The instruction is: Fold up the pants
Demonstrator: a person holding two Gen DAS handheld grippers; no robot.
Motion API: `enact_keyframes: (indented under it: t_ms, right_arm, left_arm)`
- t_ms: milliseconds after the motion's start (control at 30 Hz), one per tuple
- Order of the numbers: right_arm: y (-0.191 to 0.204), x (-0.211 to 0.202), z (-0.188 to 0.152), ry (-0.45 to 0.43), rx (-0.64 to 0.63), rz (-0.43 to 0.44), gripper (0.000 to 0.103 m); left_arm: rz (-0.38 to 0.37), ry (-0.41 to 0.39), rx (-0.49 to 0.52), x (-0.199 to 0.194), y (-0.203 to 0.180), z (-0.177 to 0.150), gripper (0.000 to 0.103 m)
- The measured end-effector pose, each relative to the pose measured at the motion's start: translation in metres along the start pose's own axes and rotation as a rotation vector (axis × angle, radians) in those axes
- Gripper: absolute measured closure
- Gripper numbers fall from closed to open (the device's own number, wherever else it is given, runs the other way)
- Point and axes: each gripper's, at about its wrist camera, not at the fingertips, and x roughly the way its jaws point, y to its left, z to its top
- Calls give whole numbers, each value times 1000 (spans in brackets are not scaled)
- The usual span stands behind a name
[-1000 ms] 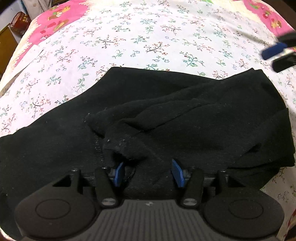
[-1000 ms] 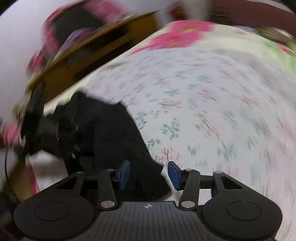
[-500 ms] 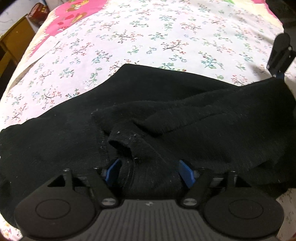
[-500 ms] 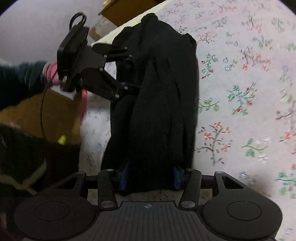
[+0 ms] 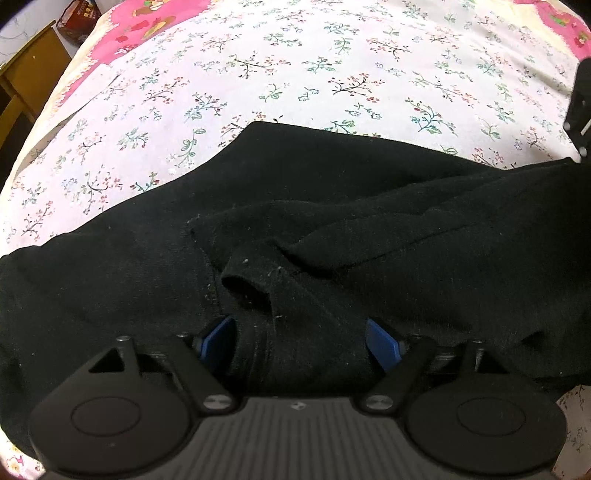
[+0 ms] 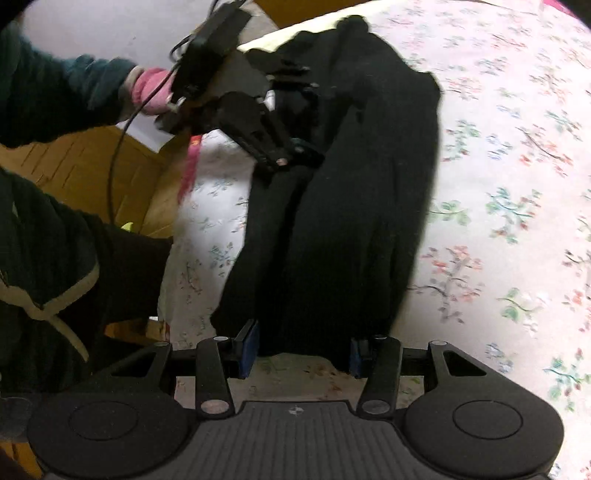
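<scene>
**Pants stretched between my two claws, ends in reach**

The black pants (image 6: 343, 192) lie on the flowered bedsheet (image 6: 517, 184), their long axis running from lower centre to upper left of the right wrist frame. My right claw (image 6: 301, 349) straddles the near end, though I cannot tell whether the blue pads press it. My left claw (image 5: 301, 341), jaws just spread, is released over the bunched far end. Folds hide the hems

Floral bedsheet (image 5: 295, 74); wooden cabinet (image 5: 26, 74) beside bed; pale wall (image 6: 110, 29).
</scene>
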Motion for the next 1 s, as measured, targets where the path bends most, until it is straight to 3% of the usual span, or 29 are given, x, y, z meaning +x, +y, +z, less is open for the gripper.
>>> enact_keyframes:
  t_ms: [133,300,367,400,600,767,1000]
  right_arm:
    - [-7,-6,5,-2,-42,-52,68]
    - [-40,11,14,-110,87,51,67]
    - [-35,31,15,-112,90,79,79]
    - [-29,42,13,-88,99,76,96]
    - [-14,42,-20,-44,226,-62,102]
    - [4,35,-22,20,156,-151,102]
    - [-3,25,-31,63,176,-194,103]
  left_arm:
    - [-5,-11,14,0,7,0,13]
    - [-5,-27,-4,0,7,-3,11]
    - [-4,-22,-20,2,6,-4,10]
    - [-2,-18,-24,3,5,-5,9]
    - [-21,12,-10,8,-12,2,11]
    - [-35,5,60,3,-29,8,14]
    - [-32,-17,43,-6,-24,-8,12]
